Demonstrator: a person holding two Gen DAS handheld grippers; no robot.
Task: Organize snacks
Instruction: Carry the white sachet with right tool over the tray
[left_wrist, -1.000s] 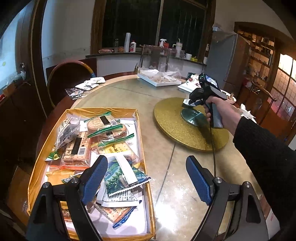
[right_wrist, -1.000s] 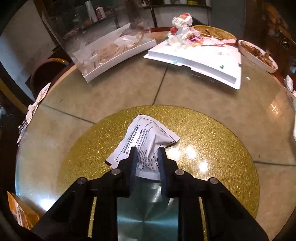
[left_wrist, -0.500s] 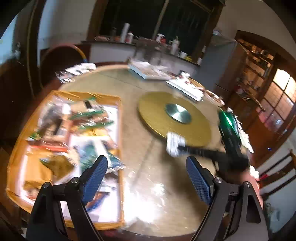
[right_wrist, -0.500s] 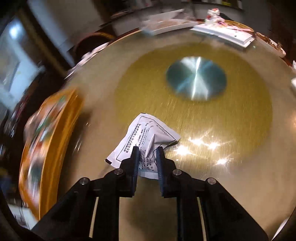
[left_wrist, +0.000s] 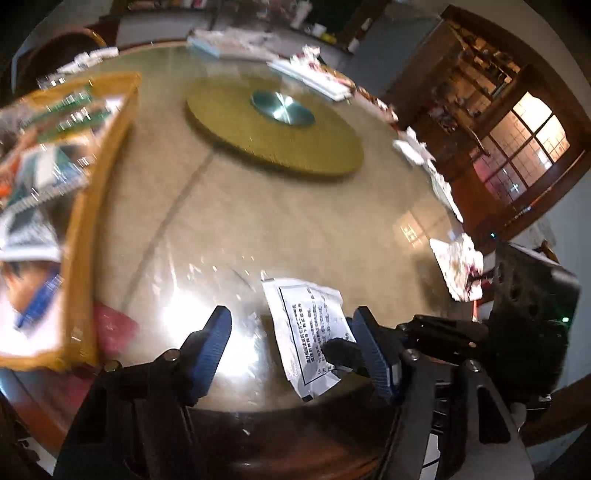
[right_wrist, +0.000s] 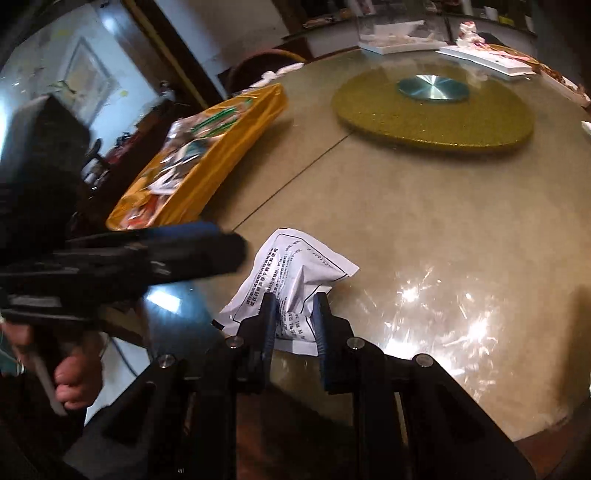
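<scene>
A white snack packet (right_wrist: 295, 266) with black print hangs just above the near edge of the round table, and my right gripper (right_wrist: 294, 317) is shut on its lower end. In the left wrist view the same packet (left_wrist: 299, 306) lies between the blue pads of my left gripper (left_wrist: 291, 343). Those jaws are closing, but the pads stand apart from the packet. The right gripper (left_wrist: 334, 352) reaches in from the right. A yellow tray (left_wrist: 85, 206) full of packaged snacks sits at the left, and its wall (right_wrist: 221, 155) also shows in the right wrist view.
A gold turntable (right_wrist: 432, 114) with a metal hub fills the table's middle. White trays (right_wrist: 491, 61) with wrappers stand at the far edge. A crumpled wrapper (left_wrist: 458, 266) lies at the right rim. A hand (right_wrist: 74, 376) grips the left gripper's handle.
My right gripper carried the white packet off the turntable to the table's near edge. My left gripper tilted down and swung towards it, and its jaws narrowed around the packet.
</scene>
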